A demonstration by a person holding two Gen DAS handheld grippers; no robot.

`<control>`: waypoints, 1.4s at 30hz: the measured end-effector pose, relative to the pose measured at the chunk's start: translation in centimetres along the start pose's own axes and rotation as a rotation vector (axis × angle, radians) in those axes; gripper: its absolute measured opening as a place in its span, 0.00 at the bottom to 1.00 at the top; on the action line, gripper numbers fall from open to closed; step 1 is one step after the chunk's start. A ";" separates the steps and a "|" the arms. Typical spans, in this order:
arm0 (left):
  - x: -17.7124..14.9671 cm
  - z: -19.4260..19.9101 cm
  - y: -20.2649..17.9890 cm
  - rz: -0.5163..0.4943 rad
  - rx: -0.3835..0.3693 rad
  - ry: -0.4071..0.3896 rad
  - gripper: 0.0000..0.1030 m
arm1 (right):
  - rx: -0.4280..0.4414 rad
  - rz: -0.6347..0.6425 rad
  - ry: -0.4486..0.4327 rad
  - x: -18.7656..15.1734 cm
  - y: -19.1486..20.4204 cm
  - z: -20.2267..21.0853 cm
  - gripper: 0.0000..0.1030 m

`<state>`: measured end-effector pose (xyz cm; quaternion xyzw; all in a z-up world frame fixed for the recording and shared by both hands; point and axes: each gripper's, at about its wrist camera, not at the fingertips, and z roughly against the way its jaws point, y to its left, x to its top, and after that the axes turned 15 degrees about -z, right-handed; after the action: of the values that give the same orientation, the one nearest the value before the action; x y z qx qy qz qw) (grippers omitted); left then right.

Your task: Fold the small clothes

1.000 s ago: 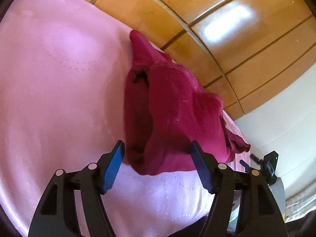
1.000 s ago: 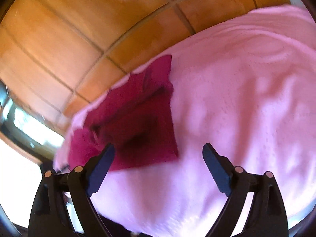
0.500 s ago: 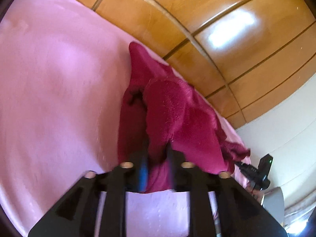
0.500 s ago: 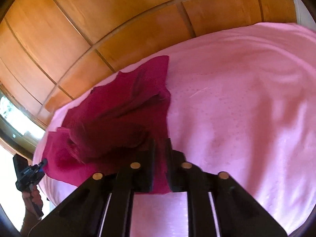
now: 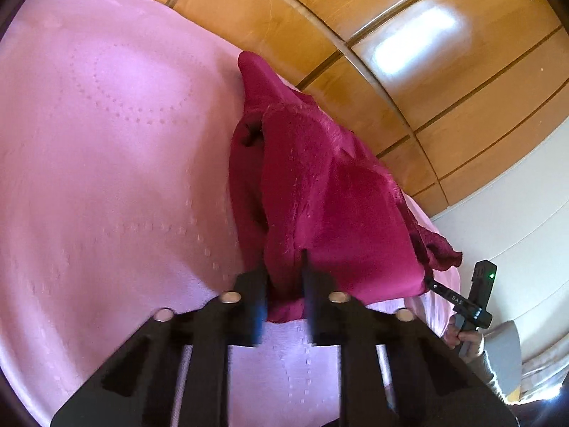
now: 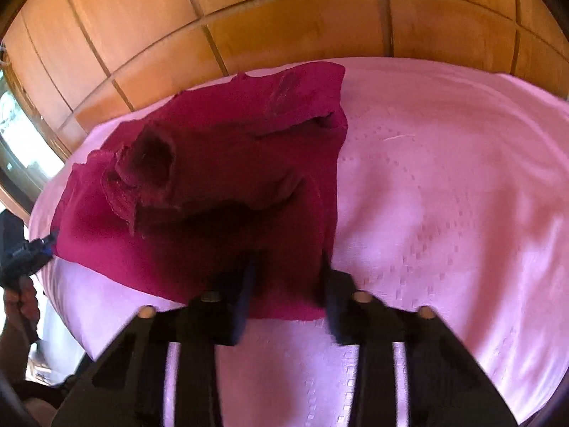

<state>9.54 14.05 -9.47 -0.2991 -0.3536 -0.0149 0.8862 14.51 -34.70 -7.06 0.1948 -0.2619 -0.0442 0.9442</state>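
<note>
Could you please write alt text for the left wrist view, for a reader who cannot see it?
The left gripper is shut on the near edge of a crumpled magenta garment lying on a pink bedspread. Wooden panels rise behind the bed, and the right gripper shows at the far right.

Both views are brightly lit by daylight. A white glare patch is seen on the wooden wardrobe panel [image 5: 416, 44], and a window [image 6: 21, 135] is overexposed. Straight lines are bent by fisheye distortion, corners are darkened, and motion blur is seen on the right claw [image 6: 286, 277].
</note>
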 end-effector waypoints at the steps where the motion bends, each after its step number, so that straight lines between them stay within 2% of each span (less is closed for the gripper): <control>1: 0.0 0.2 -0.1 -0.006 -0.005 -0.003 0.10 | 0.011 -0.002 0.005 0.0 -0.2 0.5 0.09; 11: -3.6 3.2 -0.8 0.003 -0.066 0.020 0.08 | 0.072 -0.037 0.070 -4.0 -2.2 5.4 0.07; 15: -5.7 3.9 -1.1 0.016 -0.068 0.062 0.08 | 0.042 -0.029 0.109 -6.3 -2.9 6.5 0.07; 17: -6.2 4.0 -1.6 0.000 -0.045 0.081 0.08 | -0.004 0.029 0.106 -7.1 -2.0 6.6 0.09; 18: -6.0 4.1 -1.9 -0.009 -0.036 0.080 0.09 | -0.036 0.070 0.098 -7.4 -1.4 6.6 0.17; 21: -4.4 3.6 -2.2 -0.019 -0.034 0.062 0.10 | -0.095 0.200 0.062 -7.8 0.4 6.6 0.60; 22: -4.1 3.5 -2.3 -0.025 -0.028 0.058 0.18 | -0.117 0.256 0.035 -8.1 1.3 6.7 0.62; 24: -2.9 3.0 -2.3 -0.031 -0.028 0.047 0.27 | -0.138 0.365 0.020 -8.3 2.9 6.4 0.66; 25: -2.2 2.7 -2.4 -0.039 -0.035 0.042 0.27 | -0.148 0.407 0.012 -8.4 3.4 6.2 0.69; 28: -0.8 1.6 -2.7 -0.068 -0.037 0.050 0.27 | -0.161 0.533 -0.001 -8.4 5.3 5.1 0.69; 29: -0.6 1.4 -2.7 -0.077 -0.036 0.055 0.27 | -0.155 0.541 -0.009 -8.0 5.7 4.8 0.68; 30: -0.3 1.1 -2.7 -0.090 -0.037 0.062 0.27 | -0.140 0.513 -0.023 -7.3 5.6 4.6 0.68; 33: -0.1 0.7 -2.4 -0.106 -0.011 0.092 0.27 | -0.038 0.243 -0.076 -2.2 3.6 4.3 0.71; 35: 0.1 0.9 -2.1 -0.094 -0.008 0.091 0.27 | -0.025 0.058 -0.134 1.2 1.0 3.7 0.71; 38: 0.2 1.8 -1.3 -0.071 -0.023 0.065 0.27 | 0.005 -0.087 -0.123 3.6 -2.0 2.6 0.71; 39: 0.1 2.1 -1.1 -0.060 -0.026 0.057 0.36 | 0.003 -0.093 -0.123 3.8 -2.3 2.5 0.70; 40: 0.2 2.5 -0.6 -0.040 -0.034 0.040 0.49 | 0.008 -0.089 -0.117 3.8 -2.6 2.5 0.68; 42: 0.3 3.1 0.2 -0.007 -0.068 0.012 0.53 | 0.038 -0.080 -0.105 3.8 -2.6 2.6 0.66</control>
<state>7.92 15.94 -7.67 -0.3278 -0.3488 -0.0319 0.8774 16.54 -38.73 -4.23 0.2201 -0.3041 -0.0872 0.9228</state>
